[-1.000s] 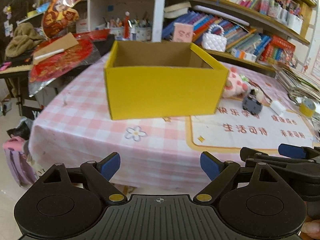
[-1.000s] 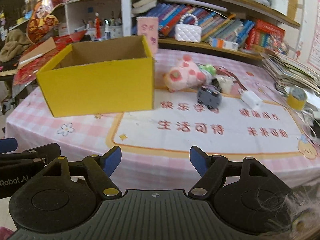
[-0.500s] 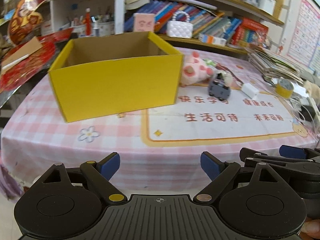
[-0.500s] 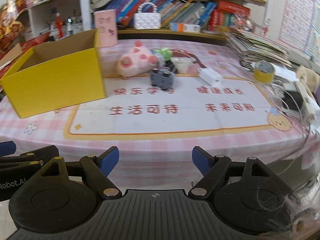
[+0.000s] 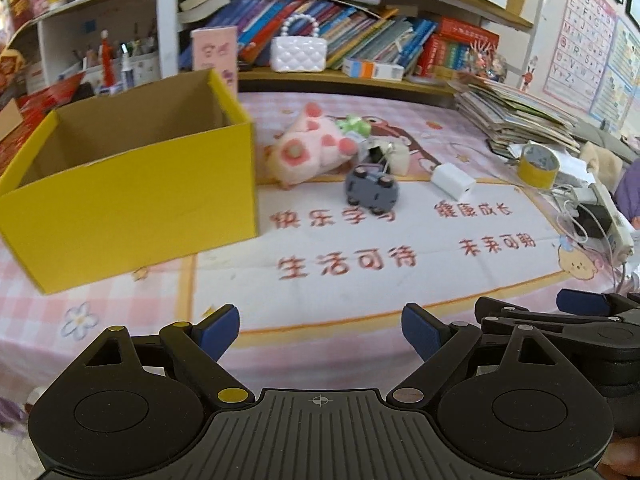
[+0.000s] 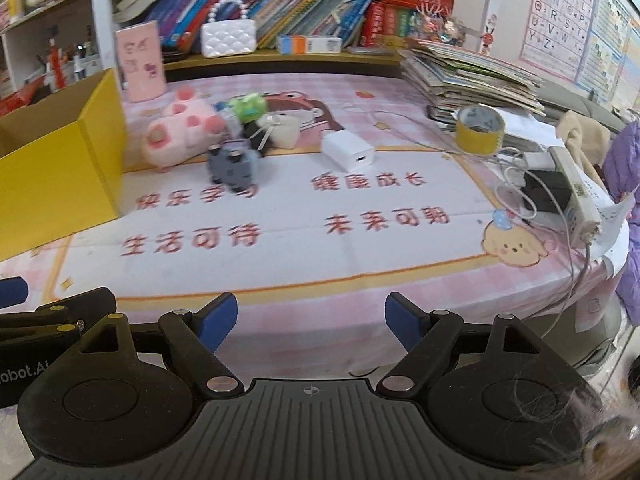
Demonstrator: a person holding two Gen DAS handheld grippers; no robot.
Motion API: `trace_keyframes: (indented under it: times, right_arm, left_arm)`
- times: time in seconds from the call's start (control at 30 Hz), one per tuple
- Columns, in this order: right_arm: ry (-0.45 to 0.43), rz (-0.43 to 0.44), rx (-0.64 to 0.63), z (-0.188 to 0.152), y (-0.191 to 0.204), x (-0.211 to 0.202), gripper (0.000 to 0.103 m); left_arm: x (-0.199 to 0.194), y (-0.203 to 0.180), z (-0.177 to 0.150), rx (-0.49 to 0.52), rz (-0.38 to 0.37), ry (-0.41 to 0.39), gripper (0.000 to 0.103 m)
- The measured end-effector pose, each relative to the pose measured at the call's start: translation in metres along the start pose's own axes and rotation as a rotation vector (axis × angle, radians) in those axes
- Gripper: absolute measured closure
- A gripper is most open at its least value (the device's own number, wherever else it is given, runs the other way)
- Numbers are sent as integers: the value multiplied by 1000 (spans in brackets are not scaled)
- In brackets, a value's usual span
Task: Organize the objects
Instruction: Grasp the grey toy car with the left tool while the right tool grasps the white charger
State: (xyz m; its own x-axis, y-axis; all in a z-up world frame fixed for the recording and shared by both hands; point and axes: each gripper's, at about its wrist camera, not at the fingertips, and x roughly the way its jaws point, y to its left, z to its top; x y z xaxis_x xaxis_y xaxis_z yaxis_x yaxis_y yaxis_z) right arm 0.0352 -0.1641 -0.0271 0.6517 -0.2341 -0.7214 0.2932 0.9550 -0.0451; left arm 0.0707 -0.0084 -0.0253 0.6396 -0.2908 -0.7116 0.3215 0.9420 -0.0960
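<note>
An empty yellow cardboard box (image 5: pixel 132 196) (image 6: pixel 60 168) stands open on the left of the pink-checked table. To its right lie a pink plush pig (image 5: pixel 308 150) (image 6: pixel 180 132), a grey toy car (image 5: pixel 372 190) (image 6: pixel 234 164), a green toy (image 6: pixel 248 107), a small white pouch with a bow (image 6: pixel 280 130) and a white charger block (image 5: pixel 452 180) (image 6: pixel 348 151). My left gripper (image 5: pixel 320 326) is open and empty over the table's near edge. My right gripper (image 6: pixel 310 320) is beside it, also open and empty, well short of the toys.
A yellow tape roll (image 6: pixel 480 128), a power strip with cables (image 6: pixel 572 196) and a stack of papers (image 6: pixel 472 76) crowd the right side. Bookshelves (image 5: pixel 360 48) with a white handbag (image 6: pixel 228 38) run along the back. A purple sleeve (image 6: pixel 624 184) shows at far right.
Both grippers have swung to the right along the table's near edge; the box has slid left in both views and the toys, tape roll and power strip have come into fuller view.
</note>
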Motion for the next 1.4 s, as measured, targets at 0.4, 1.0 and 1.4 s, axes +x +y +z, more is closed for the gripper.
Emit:
trace_keyframes:
  times: [0.4, 1.0, 1.4]
  right_arm:
    - [19, 17, -30, 38, -30, 40, 23]
    - [-21, 170, -93, 93, -64, 100, 35]
    - [-3, 229, -187, 133, -71, 173, 39]
  left_arm:
    - [39, -28, 31, -40, 16, 9, 13]
    - [83, -65, 71, -66, 120, -29, 15]
    - [129, -68, 102, -104, 141, -14, 15]
